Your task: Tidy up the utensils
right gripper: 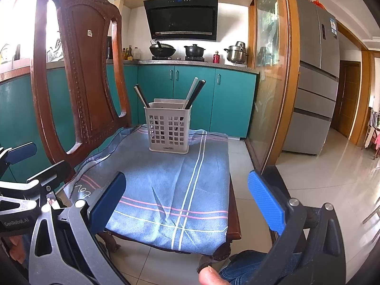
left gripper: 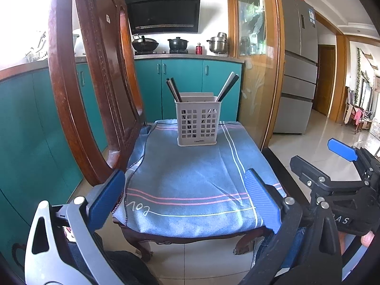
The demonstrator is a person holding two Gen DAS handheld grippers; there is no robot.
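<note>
A white slotted utensil basket (left gripper: 197, 124) (right gripper: 169, 130) stands at the far end of a chair seat covered by a blue striped cloth (left gripper: 190, 185) (right gripper: 171, 190). Dark and pale chopsticks lean out of it to the left (left gripper: 173, 89) (right gripper: 141, 96) and to the right (left gripper: 228, 86) (right gripper: 194, 92). My left gripper (left gripper: 187, 199) is open and empty over the near edge of the cloth. My right gripper (right gripper: 187, 199) is open and empty over the near edge too; it also shows at the right of the left wrist view (left gripper: 342, 149).
The wooden chair back (left gripper: 95, 76) (right gripper: 78, 71) rises on the left. Teal kitchen cabinets (left gripper: 185, 83) stand behind, with pots on the counter. A glass sliding door (right gripper: 270, 71) and a grey fridge (right gripper: 315, 83) are on the right. Tiled floor (right gripper: 320, 178) surrounds the chair.
</note>
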